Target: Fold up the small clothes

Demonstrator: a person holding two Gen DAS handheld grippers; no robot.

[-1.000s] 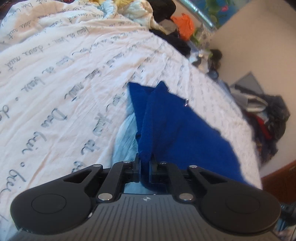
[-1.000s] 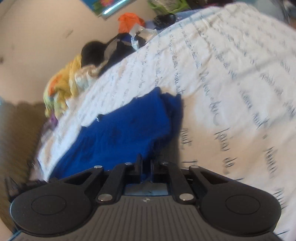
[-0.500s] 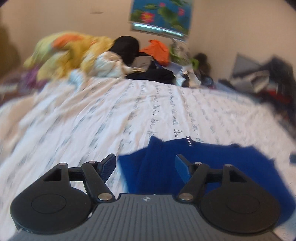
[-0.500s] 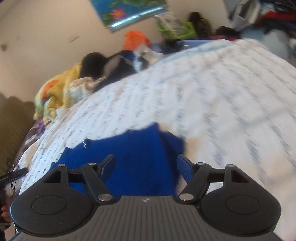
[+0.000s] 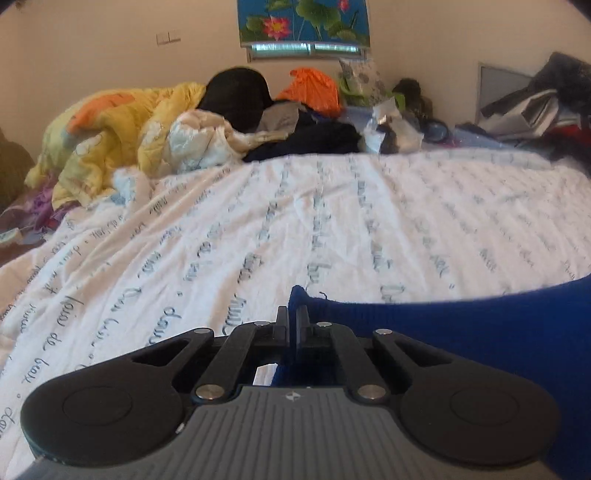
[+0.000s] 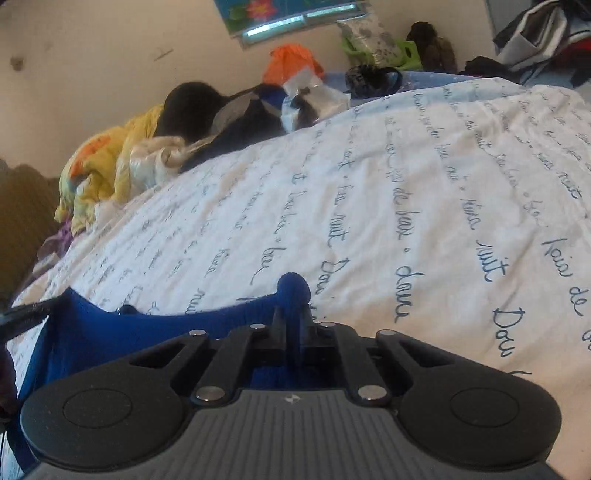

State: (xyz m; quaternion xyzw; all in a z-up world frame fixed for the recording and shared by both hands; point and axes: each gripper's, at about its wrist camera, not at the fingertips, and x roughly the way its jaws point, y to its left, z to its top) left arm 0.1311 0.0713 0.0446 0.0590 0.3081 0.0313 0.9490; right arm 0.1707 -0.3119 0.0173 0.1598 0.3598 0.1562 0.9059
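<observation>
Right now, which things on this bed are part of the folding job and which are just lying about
In the job:
- blue garment, pinched at an edge by both grippers
- left gripper, shut on it
- right gripper, shut on it
- white bedsheet, the folding surface

Lying about:
- yellow quilt
- orange bag
- black cap
- lotus picture

- The only writing I can spot is on my white bed sheet [image 6: 424,192]: rows of blue cursive script running all over it.
- From the right wrist cam I can make out "nuit", "de beau" and something like "Dou" and "dans", looks French.
- Left wrist cam shows the same sheet [image 5: 369,206], with "de beau" legible near the left edge; the rest is too blurry.
</observation>
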